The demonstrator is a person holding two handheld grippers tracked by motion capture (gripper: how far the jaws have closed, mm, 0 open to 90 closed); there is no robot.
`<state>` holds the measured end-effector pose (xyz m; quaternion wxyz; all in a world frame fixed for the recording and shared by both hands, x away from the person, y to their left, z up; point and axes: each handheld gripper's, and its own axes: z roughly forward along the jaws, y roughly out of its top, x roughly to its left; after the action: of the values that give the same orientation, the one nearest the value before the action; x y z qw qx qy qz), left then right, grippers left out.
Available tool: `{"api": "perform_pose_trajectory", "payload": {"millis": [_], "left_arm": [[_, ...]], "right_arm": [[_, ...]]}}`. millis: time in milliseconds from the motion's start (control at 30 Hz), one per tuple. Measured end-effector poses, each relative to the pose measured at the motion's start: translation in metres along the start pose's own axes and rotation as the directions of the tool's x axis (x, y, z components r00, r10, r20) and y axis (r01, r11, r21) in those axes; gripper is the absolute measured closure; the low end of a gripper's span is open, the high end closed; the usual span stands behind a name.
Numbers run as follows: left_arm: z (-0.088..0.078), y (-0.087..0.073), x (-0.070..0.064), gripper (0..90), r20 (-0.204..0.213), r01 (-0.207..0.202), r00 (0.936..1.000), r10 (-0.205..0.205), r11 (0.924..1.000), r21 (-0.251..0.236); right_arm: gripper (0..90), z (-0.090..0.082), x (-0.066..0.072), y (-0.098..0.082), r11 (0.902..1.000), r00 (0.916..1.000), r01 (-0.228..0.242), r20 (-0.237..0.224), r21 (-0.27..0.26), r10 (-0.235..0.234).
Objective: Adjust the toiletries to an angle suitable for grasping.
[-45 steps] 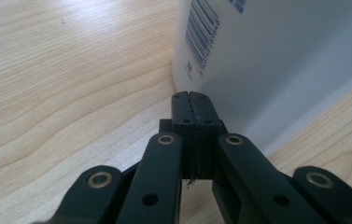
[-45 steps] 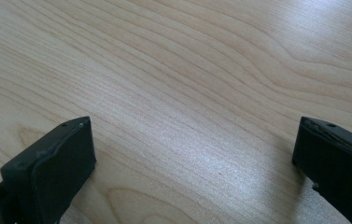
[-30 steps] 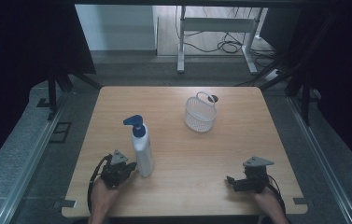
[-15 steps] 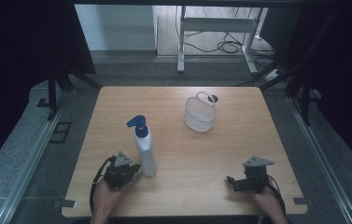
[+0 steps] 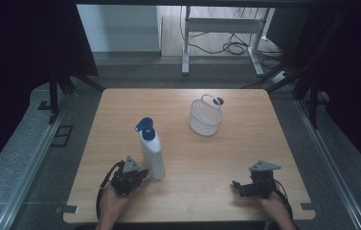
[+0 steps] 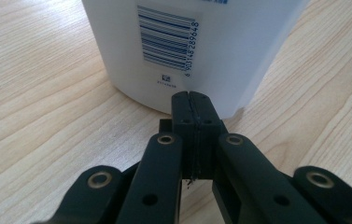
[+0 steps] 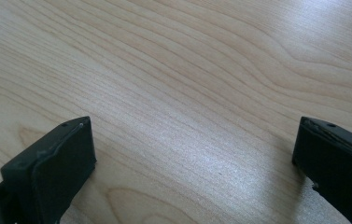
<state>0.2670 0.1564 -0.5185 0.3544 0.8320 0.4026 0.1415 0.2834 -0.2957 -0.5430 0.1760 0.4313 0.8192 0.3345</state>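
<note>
Bottle (image 5: 152, 154) first: where is it?
— Upright on the worktop (image 5: 245, 158), just ahead of the closed left tongs (image 6: 193, 100). Smooth plastic, probably slippery and top-heavy; grip its lower body.
— Right tongs (image 7: 192, 154)?
— Spread wide, empty.

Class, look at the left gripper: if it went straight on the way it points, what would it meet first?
The bottle. The left gripper has its jaws shut and aims at the bottle's lower wall, just below the barcode. Whether the tips already touch it is hard to tell.
</note>
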Motion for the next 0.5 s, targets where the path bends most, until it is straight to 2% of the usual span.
{"api": "perform_pose_trajectory", "payload": {"millis": [500], "left_arm": [[0.0092,0.0071,-0.0066,89.1,0.007,-0.017,0.9998,0.017,0.9998,-0.007]], "right_arm": [[0.0,0.0000,-0.0001,0.0000,1.0000,1.0000,0.001,0.000,0.000,-0.001]]}}
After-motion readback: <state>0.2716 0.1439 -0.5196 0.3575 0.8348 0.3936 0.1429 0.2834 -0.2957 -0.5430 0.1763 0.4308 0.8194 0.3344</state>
